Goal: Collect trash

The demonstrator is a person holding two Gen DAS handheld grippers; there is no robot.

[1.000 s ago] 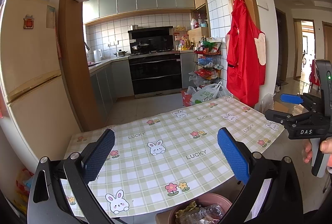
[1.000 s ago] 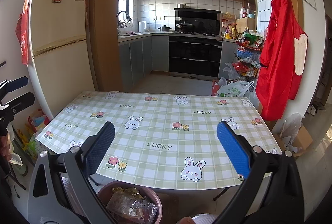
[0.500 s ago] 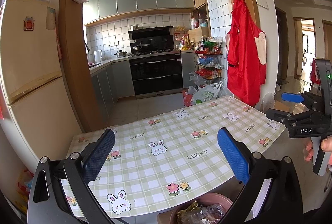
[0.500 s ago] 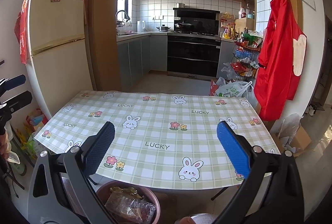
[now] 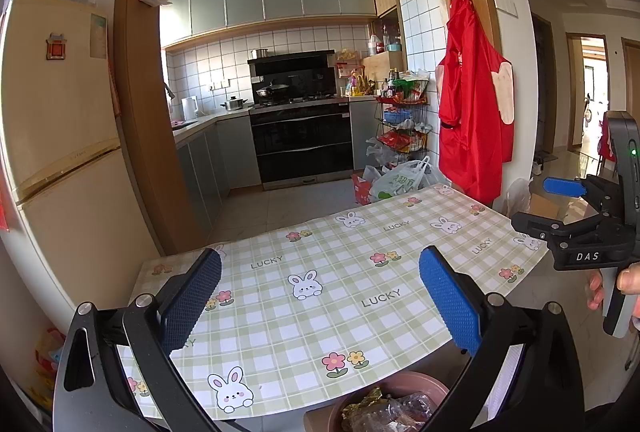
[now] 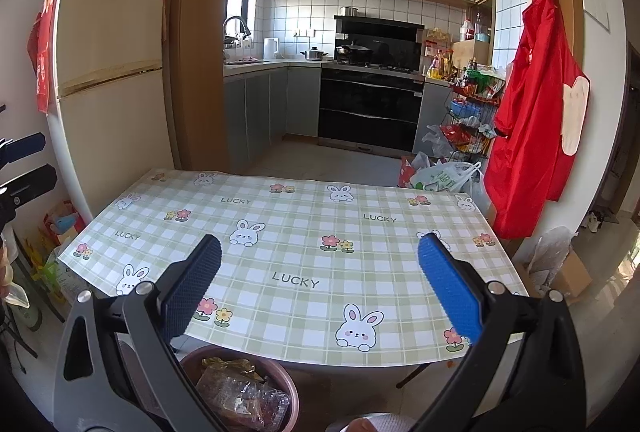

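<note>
Both grippers, left (image 5: 320,304) and right (image 6: 320,292), hover with fingers wide and empty over the bare counter (image 6: 304,232); the trash-filled bin (image 6: 240,396) sits below its near edge.

bin (image 6: 240,390) before table's (image 6: 304,252) near edge, wrappers (image 6: 240,396) inside | fridge (image 6: 108,72) left | apron (image 6: 536,112) right

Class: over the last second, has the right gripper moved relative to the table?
Yes, slightly. In its own view, the tablecloth's nearest LUCKY print has drifted left between the fingers, so the right gripper has shifted or turned rightward.
</note>
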